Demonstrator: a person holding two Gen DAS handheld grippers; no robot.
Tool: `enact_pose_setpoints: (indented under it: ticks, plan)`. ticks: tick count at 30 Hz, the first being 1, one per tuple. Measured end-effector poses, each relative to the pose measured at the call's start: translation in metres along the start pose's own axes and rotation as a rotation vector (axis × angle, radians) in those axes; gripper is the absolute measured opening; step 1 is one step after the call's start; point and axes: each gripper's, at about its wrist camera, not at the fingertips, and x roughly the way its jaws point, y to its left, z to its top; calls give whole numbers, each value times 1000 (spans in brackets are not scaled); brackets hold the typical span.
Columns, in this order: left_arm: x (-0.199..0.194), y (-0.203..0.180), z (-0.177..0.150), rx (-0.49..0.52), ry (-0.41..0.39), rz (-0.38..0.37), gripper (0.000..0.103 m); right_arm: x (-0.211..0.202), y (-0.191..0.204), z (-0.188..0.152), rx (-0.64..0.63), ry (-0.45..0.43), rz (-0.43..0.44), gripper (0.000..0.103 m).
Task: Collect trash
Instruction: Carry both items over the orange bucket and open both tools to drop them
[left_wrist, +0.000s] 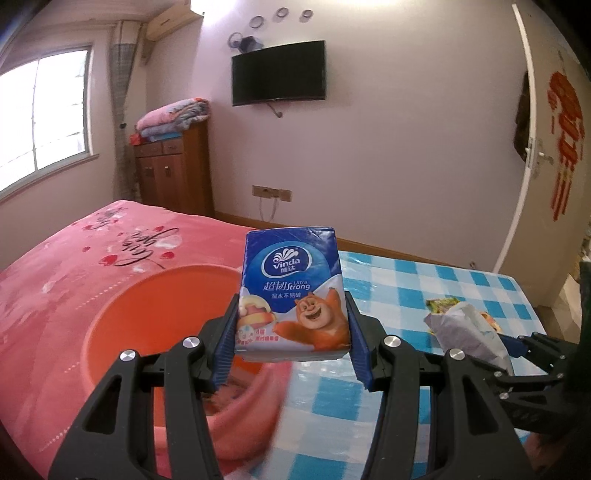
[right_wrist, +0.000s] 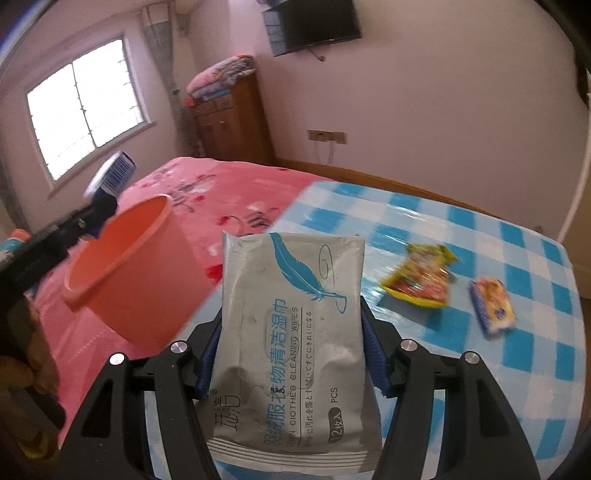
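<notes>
Trash is in both your hands now: the left gripper (left_wrist: 291, 339) is clamped on a blue tissue pack (left_wrist: 291, 291), the right gripper (right_wrist: 291, 354) on a flat, silvery wipes pouch (right_wrist: 291, 332), both held near the round orange plastic bin (right_wrist: 129, 266). I judge this the carrying step; next you must bring each one above the bin's mouth before letting go. Two crinkled snack wrappers (right_wrist: 421, 280) lie on the glossy checked tablecloth (right_wrist: 517, 369).

Wall-mounted television (left_wrist: 279, 72), wooden cabinet (left_wrist: 173, 173) topped with folded blankets (left_wrist: 171, 118), window (left_wrist: 44, 122), white door (left_wrist: 550, 147).
</notes>
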Motion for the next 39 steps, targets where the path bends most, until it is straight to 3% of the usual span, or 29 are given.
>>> enact_pose_setpoints:
  ticks: [16,25,27,29,33,39]
  plan:
    - [18,87,-4,-87,49,147,53,31,130,81,-159,-25,236,63]
    - [32,111,-15,-122,98,185,54,64,166,104,-171,18,314,66]
    - [35,113,-18,-126,111,200,61,72,168,106,-154,34,333,69]
    - [36,116,-20,-134,114,224,80,80,168,105,-144,56,352,74]
    - [38,118,-21,-127,127,246,87,80,158,98,-112,53,338,85]
    - [39,114,-20,-113,128,242,92,66,130,89,-55,23,292,89]
